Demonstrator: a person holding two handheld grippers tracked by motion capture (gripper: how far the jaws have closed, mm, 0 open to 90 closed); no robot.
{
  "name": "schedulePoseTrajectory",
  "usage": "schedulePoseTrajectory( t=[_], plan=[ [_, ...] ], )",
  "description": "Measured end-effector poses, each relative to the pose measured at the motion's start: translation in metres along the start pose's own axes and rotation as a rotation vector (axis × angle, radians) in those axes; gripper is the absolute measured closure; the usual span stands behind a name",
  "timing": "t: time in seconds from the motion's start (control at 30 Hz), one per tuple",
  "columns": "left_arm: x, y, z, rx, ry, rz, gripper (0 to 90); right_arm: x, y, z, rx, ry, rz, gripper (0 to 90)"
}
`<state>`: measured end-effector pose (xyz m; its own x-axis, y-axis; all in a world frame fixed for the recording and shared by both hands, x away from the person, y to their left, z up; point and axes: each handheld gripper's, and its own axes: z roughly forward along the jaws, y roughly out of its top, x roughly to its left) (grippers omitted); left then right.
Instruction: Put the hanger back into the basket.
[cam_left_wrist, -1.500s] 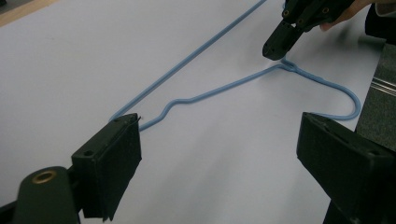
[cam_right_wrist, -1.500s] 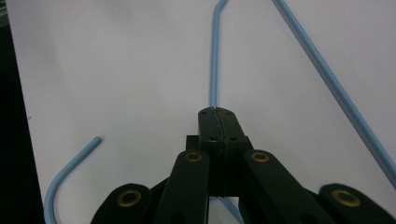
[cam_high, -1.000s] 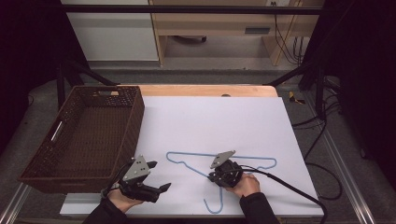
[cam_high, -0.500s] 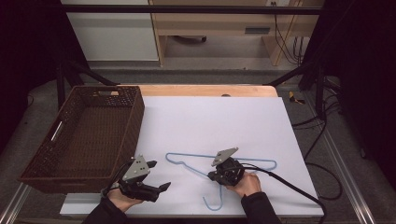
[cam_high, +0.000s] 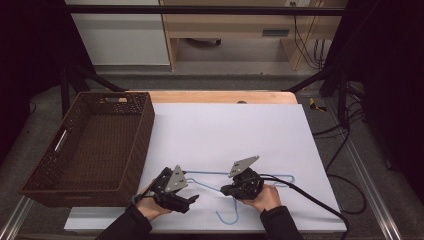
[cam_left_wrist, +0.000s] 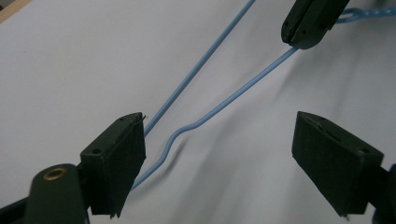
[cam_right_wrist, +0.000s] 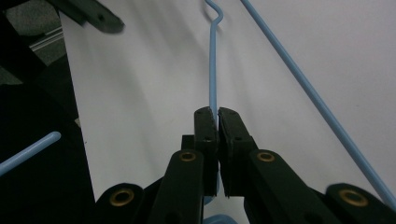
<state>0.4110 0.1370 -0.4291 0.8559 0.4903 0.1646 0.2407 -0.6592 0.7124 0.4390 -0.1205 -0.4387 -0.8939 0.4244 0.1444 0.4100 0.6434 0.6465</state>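
Blue wire hanger (cam_high: 235, 181) clamped in right tongs (cam_right_wrist: 217, 116), left tongs (cam_left_wrist: 219, 154) open beside it

Even overhead light falls on the white sheet covering the bench (cam_high: 235, 130), the brightest area of the high view, while the surroundings at both sides sink into near black. That view is soft and slightly grainy, without glare. In the left gripper view, the blue wire hanger (cam_left_wrist: 205, 116) casts a faint, diffuse shadow on the sheet; the near black tips of the left claw (cam_left_wrist: 219, 154) look soft. In the right gripper view, the lower left corner lies in deep shadow, and the far end of the hanger is blurred.
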Motion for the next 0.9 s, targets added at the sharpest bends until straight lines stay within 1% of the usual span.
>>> schedulePoseTrajectory(
  t=[0.03,0.07,0.1,0.13,0.17,0.2,0.27,0.3,0.33,0.43,0.47,0.5,0.57,0.63,0.67,0.7,0.73,0.83,0.87,0.9],
  plan=[
    [-0.002,0.002,0.005,0.011,0.001,0.020,17.1,0.000,0.000,0.000,0.000,0.000,0.000,87.4],
    [-0.006,0.006,0.014,0.029,0.003,0.055,18.1,0.000,0.000,-0.001,0.001,-0.003,-0.001,87.4],
    [-0.006,0.006,0.014,0.029,0.003,0.055,19.1,0.000,0.000,-0.001,0.001,-0.003,-0.001,87.4],
    [-0.008,0.009,0.021,0.045,0.012,0.089,20.3,0.000,0.001,-0.001,-0.004,0.000,-0.003,87.4],
    [-0.008,0.009,0.021,0.045,0.012,0.089,21.5,0.000,0.001,-0.001,-0.004,0.000,-0.003,87.4],
    [-0.010,0.010,0.025,0.052,0.014,0.103,21.5,0.000,0.001,-0.001,-0.005,0.005,-0.002,87.3],
    [-0.012,0.012,0.030,0.057,0.011,0.130,26.7,0.001,0.001,-0.002,-0.006,0.000,-0.002,87.4],
    [-0.014,0.013,0.033,0.063,0.011,0.147,26.7,0.001,0.001,-0.002,-0.006,0.000,-0.002,87.4],
    [-0.016,0.014,0.036,0.071,0.020,0.171,28.3,0.001,0.002,-0.002,-0.006,0.002,-0.006,87.3],
    [-0.021,0.017,0.042,0.067,0.019,0.191,34.9,0.001,0.002,-0.003,-0.009,0.006,-0.001,87.3],
    [-0.023,0.018,0.044,0.065,0.022,0.202,39.8,0.002,0.002,-0.003,-0.013,0.013,-0.003,87.3],
    [-0.025,0.020,0.045,0.066,0.023,0.217,39.8,0.002,0.002,-0.003,-0.013,0.013,-0.003,87.3],
    [-0.028,0.021,0.047,0.059,0.023,0.230,44.4,0.002,0.002,-0.004,-0.010,0.009,-0.005,87.3],
    [-0.031,0.022,0.048,0.061,0.027,0.253,48.9,0.002,0.003,-0.005,-0.012,0.013,-0.004,87.3],
    [-0.031,0.021,0.049,0.059,0.028,0.259,52.5,0.003,0.003,-0.005,-0.018,0.016,-0.005,87.3],
    [-0.032,0.021,0.049,0.059,0.029,0.268,52.5,0.003,0.003,-0.005,-0.018,0.016,-0.005,87.3],
    [-0.033,0.021,0.050,0.062,0.030,0.275,54.4,0.003,0.003,-0.005,-0.019,0.014,-0.007,87.3],
    [-0.035,0.020,0.051,0.068,0.043,0.301,61.1,0.003,0.003,-0.005,-0.015,0.016,-0.004,87.3],
    [-0.036,0.020,0.051,0.069,0.051,0.310,65.1,0.004,0.003,-0.005,-0.012,0.014,-0.002,87.3],
    [-0.038,0.020,0.052,0.067,0.060,0.318,65.1,0.004,0.003,-0.005,-0.012,0.014,-0.002,87.3]
  ],
)
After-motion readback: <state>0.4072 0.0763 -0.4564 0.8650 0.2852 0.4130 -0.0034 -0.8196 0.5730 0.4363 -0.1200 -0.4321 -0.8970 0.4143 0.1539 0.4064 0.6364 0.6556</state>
